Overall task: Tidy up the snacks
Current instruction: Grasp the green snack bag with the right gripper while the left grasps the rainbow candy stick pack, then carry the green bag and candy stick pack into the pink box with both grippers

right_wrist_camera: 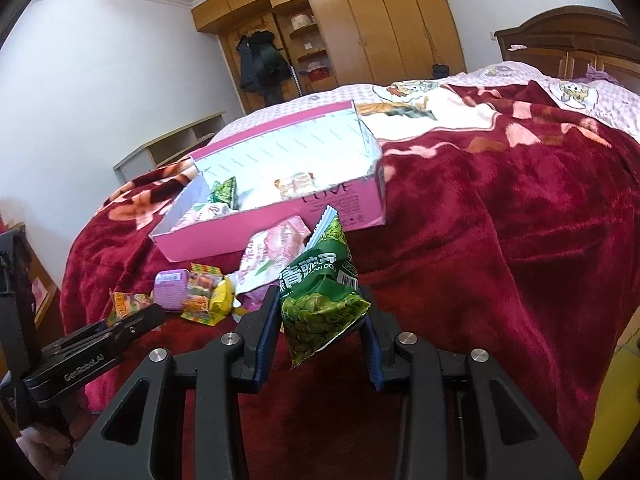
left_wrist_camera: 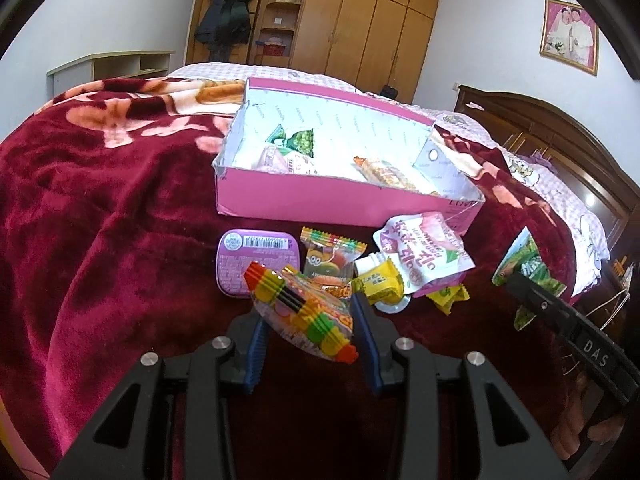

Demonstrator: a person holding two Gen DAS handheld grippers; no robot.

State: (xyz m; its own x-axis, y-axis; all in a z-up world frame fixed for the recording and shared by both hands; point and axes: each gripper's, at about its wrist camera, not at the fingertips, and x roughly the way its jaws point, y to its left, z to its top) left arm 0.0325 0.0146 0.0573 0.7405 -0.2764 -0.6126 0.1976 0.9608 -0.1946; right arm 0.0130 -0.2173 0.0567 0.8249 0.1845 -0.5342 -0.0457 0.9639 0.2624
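**Two packets up, box next**

Left gripper (left_wrist_camera: 308,320) clamped on a striped candy packet (left_wrist_camera: 304,312), jaws narrow, the packet pinched across its middle and clear of the blanket (left_wrist_camera: 100,220). Right gripper (right_wrist_camera: 320,320) likewise closed narrow on a green pea packet (right_wrist_camera: 320,300), gripped at the lower half with the crimped top sticking up. Pink box (left_wrist_camera: 340,200) straight ahead on the bed, open at the top, already holding another pea packet (left_wrist_camera: 296,140), a pale pouch and a wafer packet (left_wrist_camera: 384,174).

Still loose on the blanket in front of the box: a purple tin (left_wrist_camera: 256,264), a second candy packet (left_wrist_camera: 330,256), a yellow sweet (left_wrist_camera: 380,280) and a large pink-and-white pouch (left_wrist_camera: 424,256), all huddled together and touching.

For a clean drop, probably best:
- Carry each packet high enough to pass over the near wall of the box, not into it; thin card, likely to shove or buckle.
- Aim for bare floor, the middle stretch between the wafer packet and the pea packet.
- Keep the two grippers apart over the box; one in, then the other.
- Hold the pinch steady until over the opening: slick film, light load, easy to slip or swing.
- Open only once low inside, so nothing bounces out.
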